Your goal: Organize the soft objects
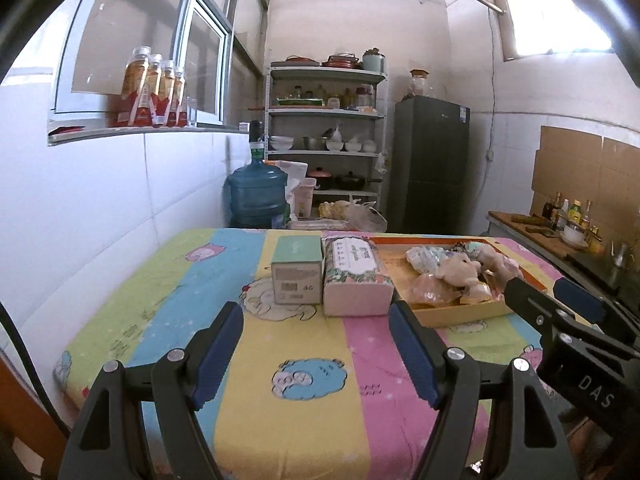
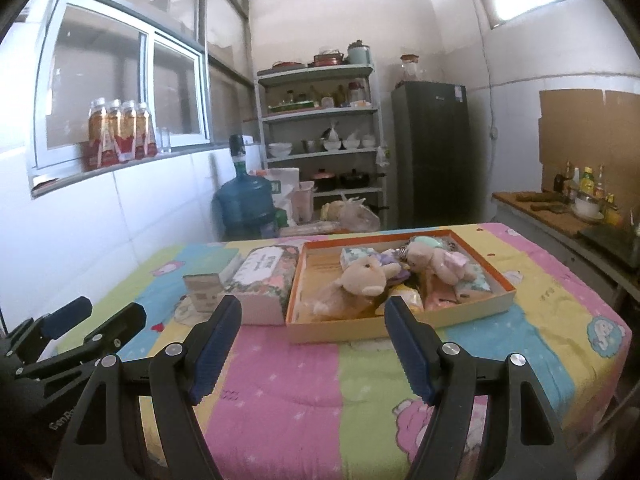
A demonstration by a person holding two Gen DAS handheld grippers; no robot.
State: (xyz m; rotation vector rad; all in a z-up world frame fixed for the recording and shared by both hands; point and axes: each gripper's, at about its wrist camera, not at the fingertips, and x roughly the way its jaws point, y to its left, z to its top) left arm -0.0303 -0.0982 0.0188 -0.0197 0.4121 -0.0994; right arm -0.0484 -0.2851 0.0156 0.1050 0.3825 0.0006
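Both grippers (image 1: 316, 312) (image 2: 313, 308) spread; beige plush toy (image 2: 362, 280) slumped in tray (image 2: 400, 326).

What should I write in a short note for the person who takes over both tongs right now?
Left tongs: open, empty, above the striped quilt, facing the green box and the floral tissue pack.
Right tongs: open, empty, facing the orange tray.
In the tray: a beige plush toy, a pink plush toy and small soft packets, heaped loosely.
Done: nothing is gripped; whether sorting has begun is unclear.
Left: probably pick up the soft things one at a time and arrange them.
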